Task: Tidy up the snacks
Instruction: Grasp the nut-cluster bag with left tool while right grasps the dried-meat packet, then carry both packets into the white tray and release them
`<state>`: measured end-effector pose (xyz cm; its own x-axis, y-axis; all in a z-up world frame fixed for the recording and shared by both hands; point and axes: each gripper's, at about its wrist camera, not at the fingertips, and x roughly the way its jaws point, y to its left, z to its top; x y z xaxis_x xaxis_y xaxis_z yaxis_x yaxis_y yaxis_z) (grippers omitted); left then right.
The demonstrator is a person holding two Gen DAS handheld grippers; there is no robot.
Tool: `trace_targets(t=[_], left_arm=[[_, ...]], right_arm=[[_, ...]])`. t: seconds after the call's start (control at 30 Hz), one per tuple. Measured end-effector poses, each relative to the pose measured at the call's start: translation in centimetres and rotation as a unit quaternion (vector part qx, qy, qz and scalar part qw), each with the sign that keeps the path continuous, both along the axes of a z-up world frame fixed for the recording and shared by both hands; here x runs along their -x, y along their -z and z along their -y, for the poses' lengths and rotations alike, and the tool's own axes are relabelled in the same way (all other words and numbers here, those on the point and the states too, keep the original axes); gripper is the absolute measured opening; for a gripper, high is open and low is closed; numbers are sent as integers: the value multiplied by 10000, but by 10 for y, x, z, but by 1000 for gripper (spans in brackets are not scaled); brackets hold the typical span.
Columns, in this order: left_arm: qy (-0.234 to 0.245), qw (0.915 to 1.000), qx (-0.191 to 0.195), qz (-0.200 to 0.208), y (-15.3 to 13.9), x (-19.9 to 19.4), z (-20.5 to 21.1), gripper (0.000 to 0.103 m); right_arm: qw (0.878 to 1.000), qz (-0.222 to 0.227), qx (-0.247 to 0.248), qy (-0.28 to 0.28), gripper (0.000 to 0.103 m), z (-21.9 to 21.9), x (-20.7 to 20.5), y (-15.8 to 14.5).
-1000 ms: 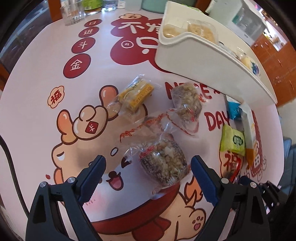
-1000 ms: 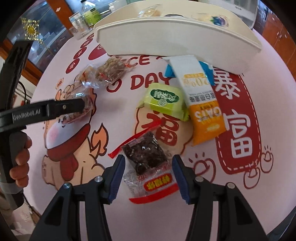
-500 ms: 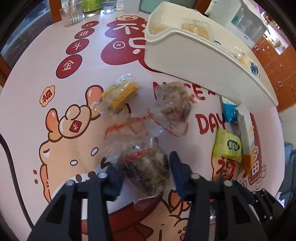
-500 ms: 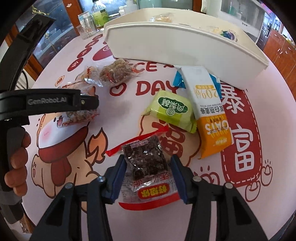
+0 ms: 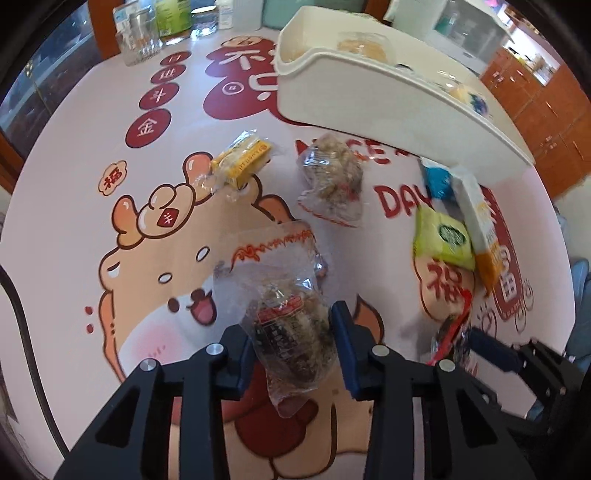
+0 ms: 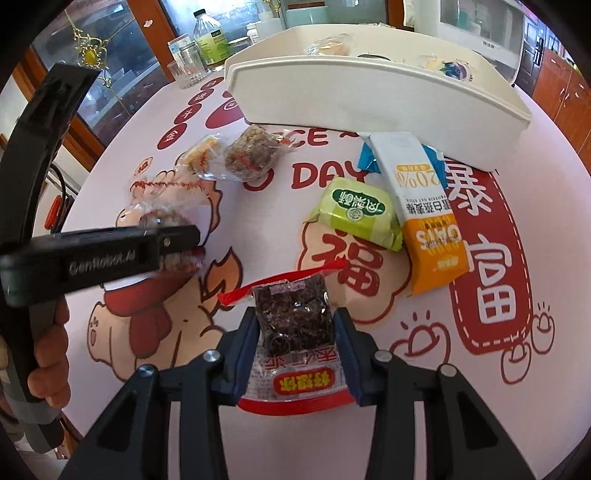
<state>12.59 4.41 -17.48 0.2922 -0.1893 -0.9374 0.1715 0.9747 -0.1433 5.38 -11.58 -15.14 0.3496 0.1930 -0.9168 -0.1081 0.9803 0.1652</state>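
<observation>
Left gripper (image 5: 293, 345) clamps nut cake (image 5: 291, 332); right gripper (image 6: 297, 334) clamps dark snack (red pack) (image 6: 293, 321)

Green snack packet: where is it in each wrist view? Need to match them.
Left wrist: green snack packet at right, beside the orange-and-white oat bar.
Right wrist: centre-right, left of the same bar, beyond the right gripper.
Shared landmark: the white tray at the top of both.

A glass jar (image 5: 138, 35) and a green-labelled bottle (image 6: 210, 40) stand together at the bench's (image 5: 66, 177) far edge.
</observation>
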Motion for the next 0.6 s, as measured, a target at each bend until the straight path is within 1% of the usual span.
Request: trace_targets(t=[0.13,0.2,0.33,0.47,0.5,0.6], left_arm=[[209,9997,-12,127,-14,15,0,36],[314,9992,2,228,-26,20,3,36],[488,9972,21,563,-55,19,12,36],[604,9932,81,995,-95,13,27,36],[641,9913,92,1148,-108,10,32,36],[721,9865,46,1472,-137,-4,45,36]], right_arm=[[10000,88,-32,-16,41,-1,5,-14],[9997,208,-84,-7,41,0,5,-24],[9985,500,-174,139,41,9,-1,-49],[9962,756,-158,397,41,25,-14,-79],[9955,817,-159,450,41,28,-18,-86],[9921,1089,-182,599,41,41,-34,-112]])
